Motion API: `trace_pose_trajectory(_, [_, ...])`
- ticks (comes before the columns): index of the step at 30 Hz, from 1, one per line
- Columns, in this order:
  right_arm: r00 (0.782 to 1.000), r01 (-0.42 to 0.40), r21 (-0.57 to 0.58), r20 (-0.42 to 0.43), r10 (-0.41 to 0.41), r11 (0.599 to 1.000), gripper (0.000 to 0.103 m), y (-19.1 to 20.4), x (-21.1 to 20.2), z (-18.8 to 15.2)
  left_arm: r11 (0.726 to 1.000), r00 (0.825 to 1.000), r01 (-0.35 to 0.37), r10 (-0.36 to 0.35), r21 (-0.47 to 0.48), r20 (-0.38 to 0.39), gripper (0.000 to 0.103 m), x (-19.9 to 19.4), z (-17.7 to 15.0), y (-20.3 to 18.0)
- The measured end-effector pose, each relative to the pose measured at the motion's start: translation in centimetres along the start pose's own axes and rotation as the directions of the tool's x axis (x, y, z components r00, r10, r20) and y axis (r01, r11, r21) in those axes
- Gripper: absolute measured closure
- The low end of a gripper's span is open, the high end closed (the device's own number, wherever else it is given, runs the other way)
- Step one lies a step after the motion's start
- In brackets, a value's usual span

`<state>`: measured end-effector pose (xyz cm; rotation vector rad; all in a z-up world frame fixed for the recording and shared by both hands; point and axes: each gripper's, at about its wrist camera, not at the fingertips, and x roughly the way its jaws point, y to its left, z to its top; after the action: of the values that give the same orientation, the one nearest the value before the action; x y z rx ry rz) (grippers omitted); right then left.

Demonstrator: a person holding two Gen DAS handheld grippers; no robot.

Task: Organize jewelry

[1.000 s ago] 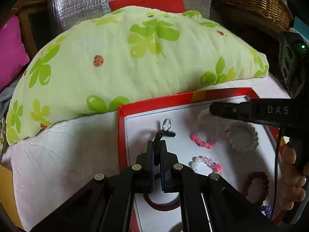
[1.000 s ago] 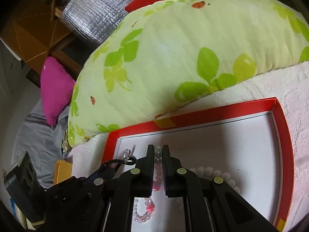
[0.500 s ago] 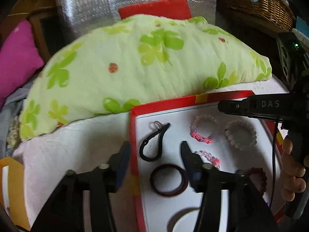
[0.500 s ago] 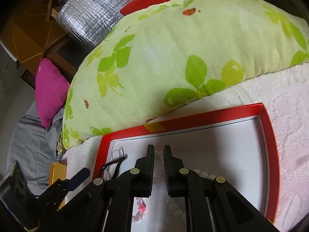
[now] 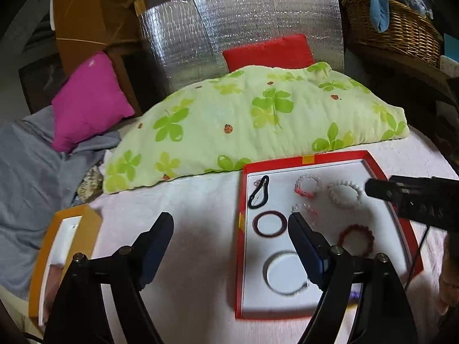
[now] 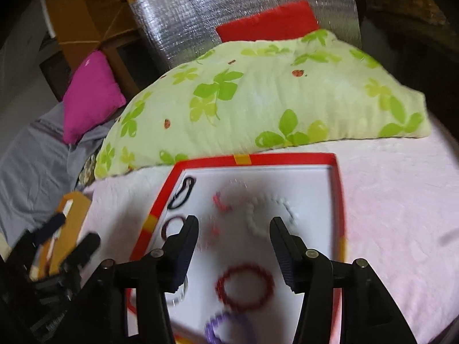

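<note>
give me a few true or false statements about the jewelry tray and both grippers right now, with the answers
1. The left gripper holds the black cord loop. False: it is open and empty; the loop lies in the red tray.
2. The right gripper is open. True.
3. The dark red ring lies outside the tray. False: it lies inside, below the loop.
4. A green clover pillow lies behind the tray. True.
5. An orange box sits left of the tray. True.

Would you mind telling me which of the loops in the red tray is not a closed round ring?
The black cord loop in the tray's far left corner: it is a long teardrop with a small metal ring at one end, while the others are round bracelets.
</note>
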<state>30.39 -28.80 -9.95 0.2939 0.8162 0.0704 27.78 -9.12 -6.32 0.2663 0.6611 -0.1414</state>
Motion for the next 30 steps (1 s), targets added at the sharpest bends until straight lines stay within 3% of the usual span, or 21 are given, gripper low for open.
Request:
trace_pose_trajectory(12, [0.988, 0.113, -0.087, 0.118, -0.103, 0.99, 0.046, 2.9, -10.5, -7.1, 0.999, 0.999, -0.022, 0.023, -0.034, 0.029, 0.02, -7.4, -3.2, 0.7])
trace_pose_trajectory(20, [0.978, 0.174, -0.106, 0.139, -0.159, 0.979, 0.044, 4.3, -16.7, -11.7, 0.998, 0.997, -0.034, 0.038, -0.062, 0.073, 0.016, -13.3, -4.9, 1.8])
trace_pose_trajectory(30, [0.959, 0.245, -0.131, 0.18, -0.22, 0.961, 0.039, 6.3, -21.6, -14.5, 0.992, 0.991, -0.074, 0.085, -0.106, 0.107, 0.008, -18.6, -7.2, 3.1])
